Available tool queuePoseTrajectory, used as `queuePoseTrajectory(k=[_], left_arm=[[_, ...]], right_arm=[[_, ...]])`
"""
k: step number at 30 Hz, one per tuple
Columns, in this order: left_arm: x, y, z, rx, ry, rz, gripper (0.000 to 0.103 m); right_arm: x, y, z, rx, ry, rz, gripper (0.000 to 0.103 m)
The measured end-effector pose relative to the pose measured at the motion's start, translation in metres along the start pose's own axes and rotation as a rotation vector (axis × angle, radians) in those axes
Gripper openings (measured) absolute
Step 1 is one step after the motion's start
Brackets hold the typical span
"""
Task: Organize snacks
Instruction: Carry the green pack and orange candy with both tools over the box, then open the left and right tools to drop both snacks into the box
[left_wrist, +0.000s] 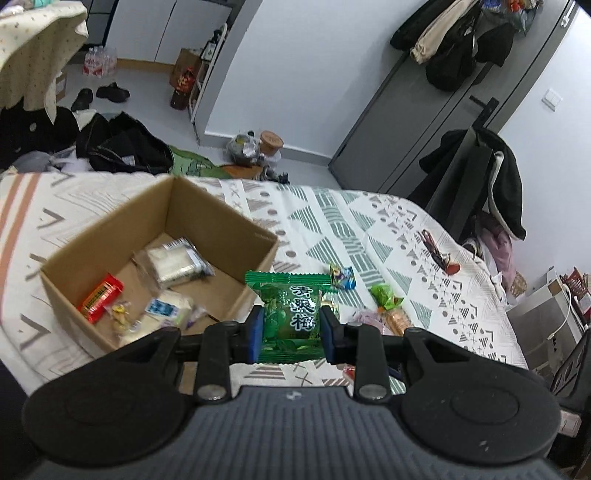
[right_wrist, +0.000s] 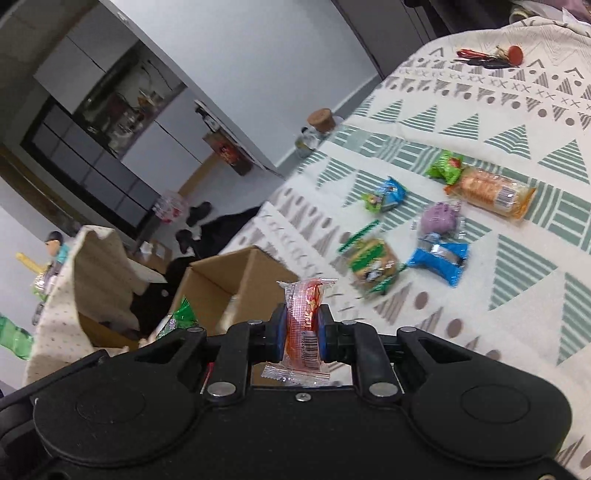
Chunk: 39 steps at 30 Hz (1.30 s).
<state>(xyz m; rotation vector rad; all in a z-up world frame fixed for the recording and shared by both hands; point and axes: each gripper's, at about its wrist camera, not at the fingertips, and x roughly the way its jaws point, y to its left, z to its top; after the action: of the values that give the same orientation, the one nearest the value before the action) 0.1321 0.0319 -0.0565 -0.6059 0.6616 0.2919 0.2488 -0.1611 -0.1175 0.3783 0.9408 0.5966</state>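
Two packets are in my grip at once, one per hand. From the left wrist view, my left gripper (left_wrist: 291, 325) is closed flat across a green plum packet (left_wrist: 290, 317), pads pinching its sides, and it sits just off the near right corner of the cardboard box (left_wrist: 221, 221), which already has a red bar (left_wrist: 100, 297) and some pale wrapped snacks in it. I judge the good move is to carry the packet well over the box wall before letting go, so it drops inside and does not catch the rim. The box's near wall is cut off by my gripper body. From the right wrist view, my right gripper (right_wrist: 303, 332) is clamped on a red-orange sachet (right_wrist: 304, 317) held on edge, with the box to its left and loose snacks lying on the patterned bedspread (right_wrist: 517, 295). The picture is motion-blurred, so labels are unreadable, and the box interior is hidden here.
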Motion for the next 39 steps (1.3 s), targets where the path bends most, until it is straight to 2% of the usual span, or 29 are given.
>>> queuePoseTrajectory(k=[6,16,23,31,35,39], left_arm=[[-0.02,0.014,0.011,-0.005,-0.037,0.021,0.031],[-0.024,0.059,0.027,-0.055,-0.047,0.084,0.031],[-0.018,0.087,0.042,-0.098,-0.055,0.112,0.031],[0.0,0.1,0.052,-0.113,-0.015,0.113,0.031],[0.004,0.105,0.058,-0.121,0.002,0.151,0.038],[0.003,0.109,0.061,-0.115,0.008,0.151,0.051]], right_arm=[[0.0,0.023,-0.012,-0.016,-0.012,0.057,0.016],[0.008,0.06,-0.026,-0.042,-0.009,0.124,0.016],[0.02,0.078,-0.024,-0.069,-0.012,0.161,0.016],[0.044,0.088,-0.021,-0.08,0.022,0.166,0.016],[0.055,0.089,-0.021,-0.082,0.046,0.15,0.016],[0.06,0.089,-0.02,-0.093,0.056,0.143,0.017]])
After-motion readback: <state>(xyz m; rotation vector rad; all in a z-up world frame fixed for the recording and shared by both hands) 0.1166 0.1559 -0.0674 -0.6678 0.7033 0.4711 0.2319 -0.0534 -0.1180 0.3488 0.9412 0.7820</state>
